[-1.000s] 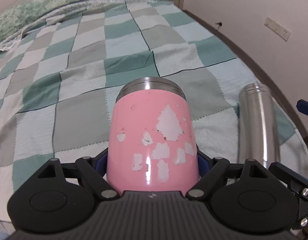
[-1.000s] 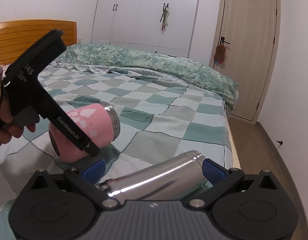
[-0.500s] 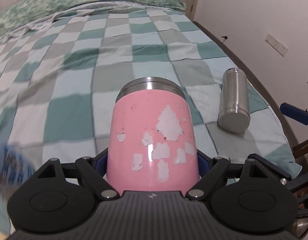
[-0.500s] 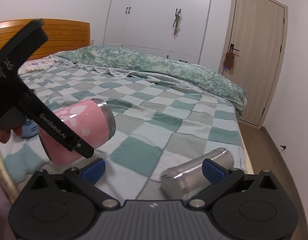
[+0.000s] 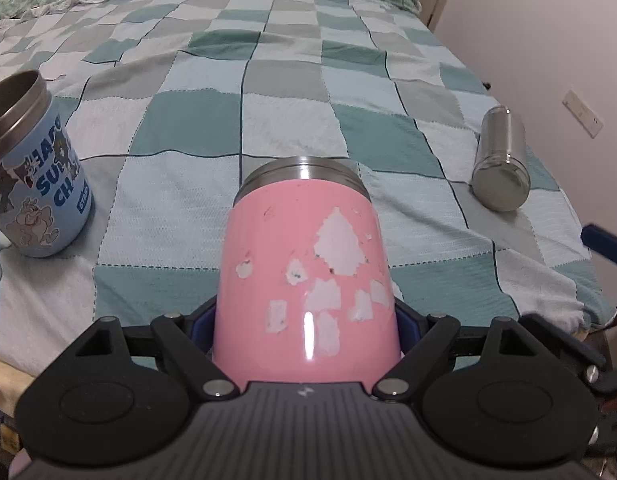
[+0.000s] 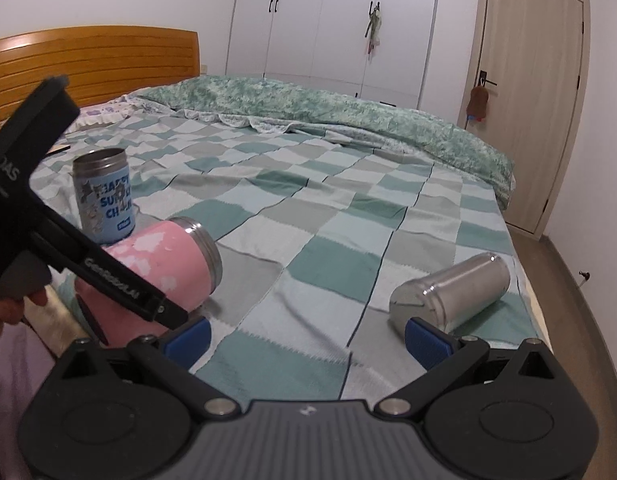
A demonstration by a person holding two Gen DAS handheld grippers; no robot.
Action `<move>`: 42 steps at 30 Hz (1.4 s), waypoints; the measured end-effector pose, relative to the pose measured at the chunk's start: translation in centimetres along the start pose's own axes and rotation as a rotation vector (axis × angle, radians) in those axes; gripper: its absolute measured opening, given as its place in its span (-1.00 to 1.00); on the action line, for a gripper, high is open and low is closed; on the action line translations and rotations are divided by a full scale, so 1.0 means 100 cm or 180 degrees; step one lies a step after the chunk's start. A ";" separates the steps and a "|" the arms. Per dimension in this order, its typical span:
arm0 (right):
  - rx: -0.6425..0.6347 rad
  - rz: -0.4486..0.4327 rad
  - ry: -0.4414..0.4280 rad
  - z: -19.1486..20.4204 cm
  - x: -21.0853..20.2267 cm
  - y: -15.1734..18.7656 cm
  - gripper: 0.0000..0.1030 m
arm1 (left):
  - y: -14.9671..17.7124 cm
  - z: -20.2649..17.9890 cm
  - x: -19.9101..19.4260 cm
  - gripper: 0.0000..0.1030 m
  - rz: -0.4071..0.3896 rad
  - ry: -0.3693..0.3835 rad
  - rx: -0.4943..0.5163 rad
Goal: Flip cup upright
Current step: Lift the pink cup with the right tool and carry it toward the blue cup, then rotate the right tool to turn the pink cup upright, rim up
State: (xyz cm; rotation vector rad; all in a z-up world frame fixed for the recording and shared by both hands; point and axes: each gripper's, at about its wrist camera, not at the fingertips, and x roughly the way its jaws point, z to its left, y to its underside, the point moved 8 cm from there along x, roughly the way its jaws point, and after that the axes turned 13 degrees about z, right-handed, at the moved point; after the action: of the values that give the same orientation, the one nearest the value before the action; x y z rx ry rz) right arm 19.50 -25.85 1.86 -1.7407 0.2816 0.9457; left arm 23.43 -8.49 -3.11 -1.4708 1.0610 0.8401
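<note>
My left gripper (image 5: 304, 324) is shut on a pink cup (image 5: 304, 276) with chipped paint and a steel rim. It holds the cup on its side above the checked bedspread (image 5: 268, 128), mouth pointing away. In the right wrist view the pink cup (image 6: 164, 264) hangs tilted at the left in the left gripper (image 6: 108, 284). My right gripper (image 6: 308, 336) is open and empty. A steel cup (image 6: 452, 296) lies on its side just beyond its right fingertip, and also shows in the left wrist view (image 5: 500, 160).
A blue printed cup (image 5: 32, 176) stands upright on the bed at the left, also in the right wrist view (image 6: 104, 196). A green quilt (image 6: 348, 116) is bunched at the far end. The bed's right edge drops to the floor by a door (image 6: 528, 92).
My left gripper has lifted the pink cup and pulled back and left, so the blue cup has come into view. My right gripper has backed off the steel cup, which still lies on the bed.
</note>
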 end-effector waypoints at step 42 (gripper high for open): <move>0.1194 0.1321 -0.0146 0.102 0.101 -0.078 1.00 | 0.000 0.181 -0.072 1.00 -0.0879 -0.0192 0.1059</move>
State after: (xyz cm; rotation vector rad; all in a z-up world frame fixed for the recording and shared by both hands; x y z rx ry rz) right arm 26.18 -11.17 -0.92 -1.3357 0.7615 1.1414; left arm 21.67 10.62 0.53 -1.2638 0.8789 0.4825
